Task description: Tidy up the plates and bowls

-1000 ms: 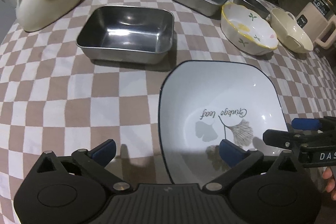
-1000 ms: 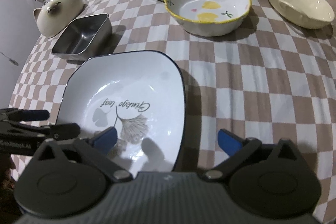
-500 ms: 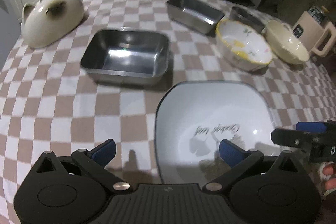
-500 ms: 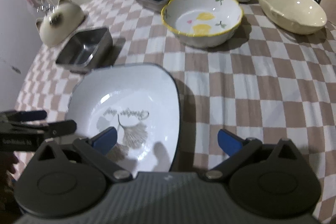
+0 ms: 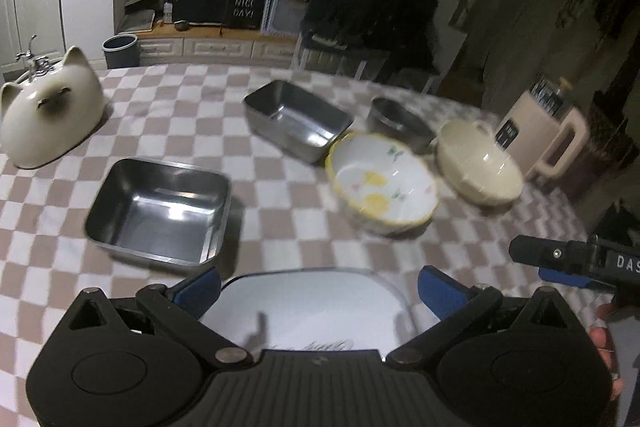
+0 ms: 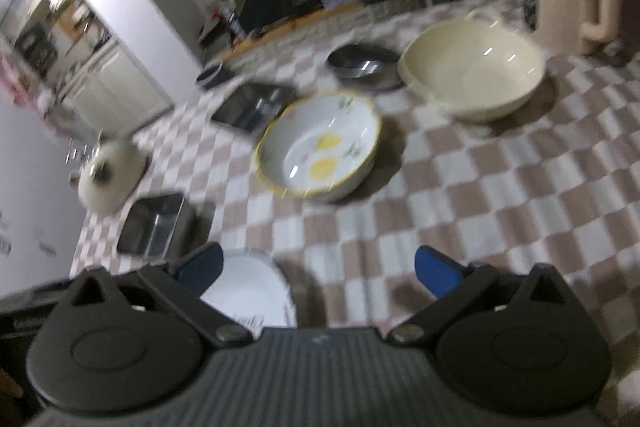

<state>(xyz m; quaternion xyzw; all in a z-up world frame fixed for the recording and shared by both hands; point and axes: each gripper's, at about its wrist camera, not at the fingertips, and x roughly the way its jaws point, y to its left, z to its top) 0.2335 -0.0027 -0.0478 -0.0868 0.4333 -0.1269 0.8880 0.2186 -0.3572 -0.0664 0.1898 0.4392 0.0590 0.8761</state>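
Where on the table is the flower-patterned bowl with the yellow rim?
In the left wrist view, the flower-patterned bowl stands right of centre, between the far steel tray and the cream bowl, touching neither as far as shown.

Ahead of the claw: two square trays point(image 5: 160, 211) point(image 5: 296, 119) of brushed, reflective metal. Floral bowl point(image 5: 382, 183), cream dish point(image 5: 478, 159) and white plate point(image 5: 312, 307): glossy glazed ceramic. Checked tablecloth point(image 5: 280, 187): matt cloth.

flowered bowl point(image 5: 382, 185) seemingly right of steel tray point(image 5: 160, 211)
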